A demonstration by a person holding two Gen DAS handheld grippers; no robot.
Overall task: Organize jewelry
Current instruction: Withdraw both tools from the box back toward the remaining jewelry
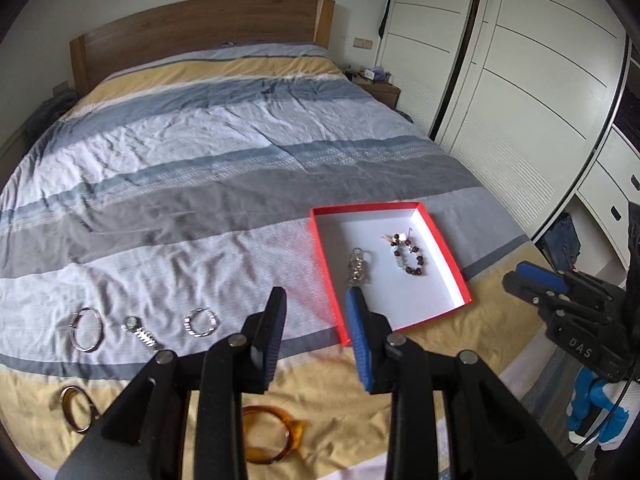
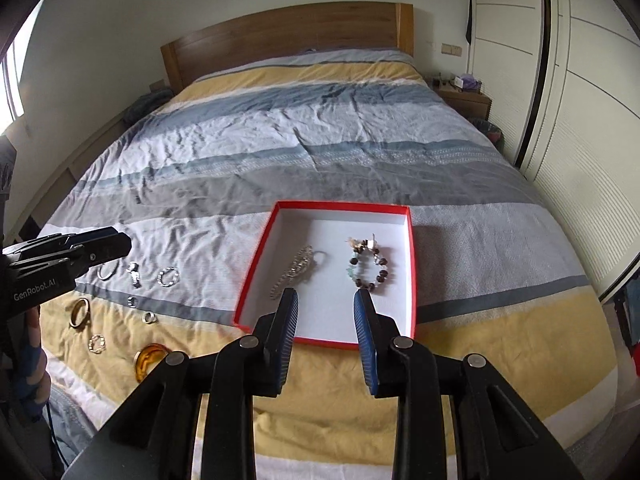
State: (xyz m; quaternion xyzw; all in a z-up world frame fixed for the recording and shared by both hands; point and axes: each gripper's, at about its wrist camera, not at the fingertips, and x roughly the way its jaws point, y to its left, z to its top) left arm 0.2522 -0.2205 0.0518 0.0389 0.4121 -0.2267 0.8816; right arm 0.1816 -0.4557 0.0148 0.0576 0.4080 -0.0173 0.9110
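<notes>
Clearly the left gripper [image 1: 316,300], jaws wide and empty, is nearer the watch [image 1: 140,331], lying ahead-left; right gripper [image 2: 326,300] gapes over the red box [image 2: 256,268]

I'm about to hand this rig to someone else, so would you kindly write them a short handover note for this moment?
Left gripper: open, empty, above the bedspread beside the box.
Right gripper: open, empty, over the box's near edge.
Red box: on the bed, holding a silver chain bracelet and a beaded bracelet. Those two are done.
Left on the bedspread: silver bangle, watch, link bracelet, gold bangle, amber bangle, and several small rings.
</notes>
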